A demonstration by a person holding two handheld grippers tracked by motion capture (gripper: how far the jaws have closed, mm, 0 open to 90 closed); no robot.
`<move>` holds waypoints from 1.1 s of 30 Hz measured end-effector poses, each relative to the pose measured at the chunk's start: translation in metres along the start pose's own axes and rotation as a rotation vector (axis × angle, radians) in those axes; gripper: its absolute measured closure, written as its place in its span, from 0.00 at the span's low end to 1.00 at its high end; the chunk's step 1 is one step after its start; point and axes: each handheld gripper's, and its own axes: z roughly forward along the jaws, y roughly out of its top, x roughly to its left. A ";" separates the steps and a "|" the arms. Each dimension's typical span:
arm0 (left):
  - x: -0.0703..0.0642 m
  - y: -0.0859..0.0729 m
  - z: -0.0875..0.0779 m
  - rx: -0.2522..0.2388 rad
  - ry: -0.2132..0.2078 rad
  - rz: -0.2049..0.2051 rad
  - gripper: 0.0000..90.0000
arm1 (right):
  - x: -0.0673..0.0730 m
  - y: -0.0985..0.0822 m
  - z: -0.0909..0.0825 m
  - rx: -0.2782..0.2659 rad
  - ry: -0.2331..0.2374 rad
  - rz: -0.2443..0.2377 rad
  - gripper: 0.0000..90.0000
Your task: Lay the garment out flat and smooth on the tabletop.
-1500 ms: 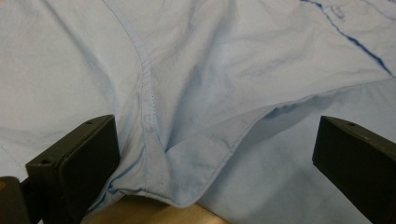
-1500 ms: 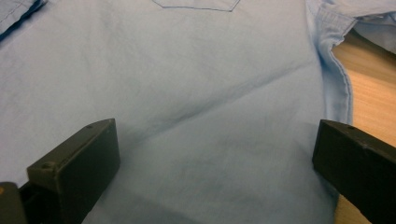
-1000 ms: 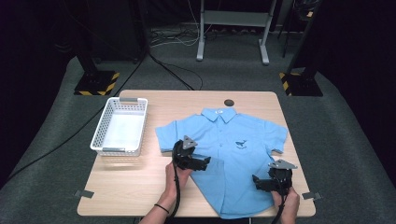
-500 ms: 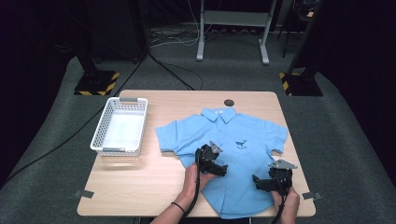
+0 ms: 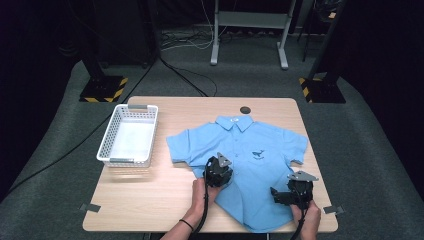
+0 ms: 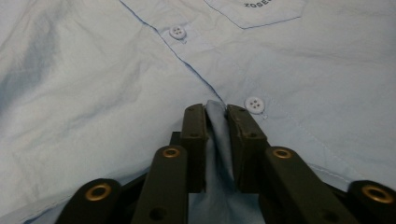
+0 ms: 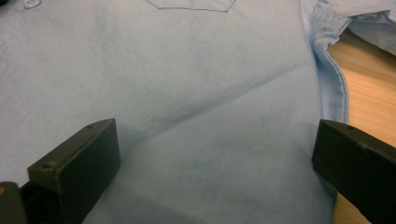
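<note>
A light blue shirt (image 5: 250, 170) lies face up and spread flat on the right half of the table (image 5: 165, 200), collar at the far side, well apart from the white basket (image 5: 127, 136) at the left. The left claw (image 6: 216, 109) has just been closing and now pinches a ridge of cloth along the button strip, likely to lift or fold it. The right claw (image 7: 212, 154) hovers with jaws wide apart over the near right hem, grasping nothing

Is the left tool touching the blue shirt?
Touching. The left gripper view shows the left tool pinching a fold of the shirt between its jaws.
</note>
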 end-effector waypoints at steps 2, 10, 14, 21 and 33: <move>0.000 -0.002 -0.002 -0.006 0.001 0.004 0.90 | 0.000 0.000 0.000 0.000 0.000 0.000 0.00; -0.002 -0.006 -0.013 -0.038 -0.008 0.008 0.91 | 0.000 0.000 0.000 0.000 -0.001 0.001 0.00; -0.003 -0.008 -0.022 -0.060 -0.008 0.012 0.91 | 0.000 0.000 0.000 0.000 -0.003 0.002 0.00; -0.004 -0.012 -0.041 -0.097 -0.014 0.015 0.91 | 0.000 0.000 0.000 0.000 -0.006 0.002 0.00; 0.001 -0.033 -0.058 -0.100 -0.027 0.000 0.91 | 0.000 0.000 0.000 0.000 -0.006 0.002 0.00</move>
